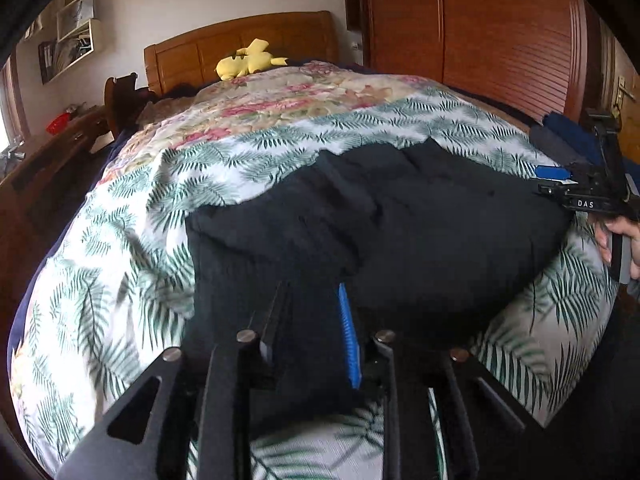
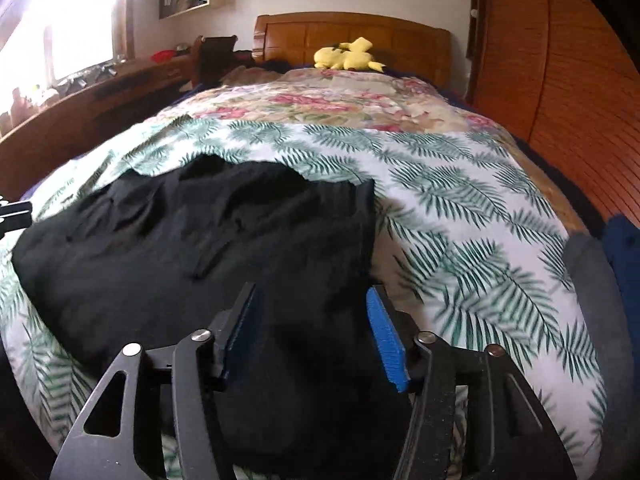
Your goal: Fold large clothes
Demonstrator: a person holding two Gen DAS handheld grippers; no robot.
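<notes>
A bedroom with a wooden wardrobe [image 1: 472, 28] at two o'clock and a wooden headboard [image 2: 352, 36] at twelve holds a bed whose fern-print cover [image 2: 460, 208] fills most of both views; a floral blanket [image 1: 288, 96] lies beyond it toward the headboard, where a yellow plush toy [image 2: 348, 58] rests. The black garment [image 1: 400, 220] lies spread across the near end of the cover, rumpled, its folds hard to read because the dark cloth swallows detail; its near hem runs under both tools and out of sight. A stack of grey and blue cloth [image 2: 600, 280] at three o'clock is cut off by the frame edge.

The left gripper [image 1: 312, 312] reaches in from six o'clock, its jaws drawn in against a bunched edge of the garment, pinching it; the left finger is largely buried in the cloth. The right gripper [image 2: 316, 320] also enters from six o'clock with its jaws spread wide, garment lying between them, blue pads [image 2: 386, 336] clear of the fabric. In the left view it appears side-on at three o'clock, and the person's right hand [image 1: 620, 240] wraps its handle, partly cropped.
</notes>
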